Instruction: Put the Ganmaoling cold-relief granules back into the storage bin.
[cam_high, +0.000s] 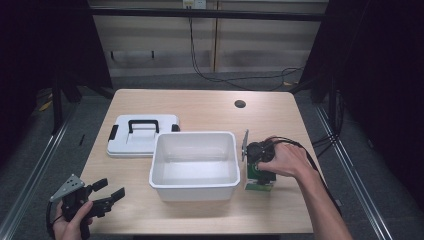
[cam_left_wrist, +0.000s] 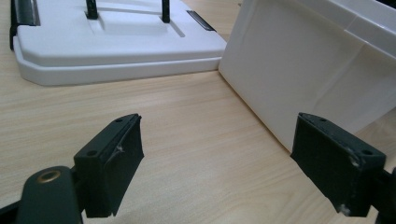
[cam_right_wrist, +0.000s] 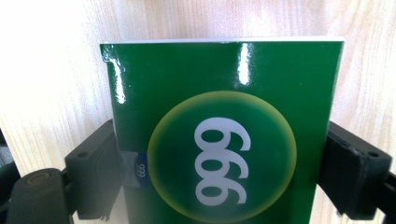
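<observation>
Pale wood-grain laminate covers the surface (cam_high: 200, 107), which has rounded corners and one small dark round hole (cam_high: 240, 104) near its far right edge. One deep rectangular white plastic tub (cam_high: 194, 165) with smooth glossy walls stands open at the middle. One flat white plastic lid (cam_high: 142, 135) with a black handle and black side clips lies just beside the tub's far left corner.

Right of the tub, close to its right wall, one glossy green cardboard box (cam_high: 259, 181) rests on the surface. Its shiny face carries a pale yellow-green circle with white digits and a small blue label at one edge. The right gripper (cam_right_wrist: 219, 158) has its jaws set against the box's two opposite sides, clamped on it, with a hand (cam_high: 285, 160) wrapped over the top.

At the near left corner, the left gripper (cam_left_wrist: 217, 158) is held low over bare laminate, its two black, scuffed jaws wide apart and holding nothing.
</observation>
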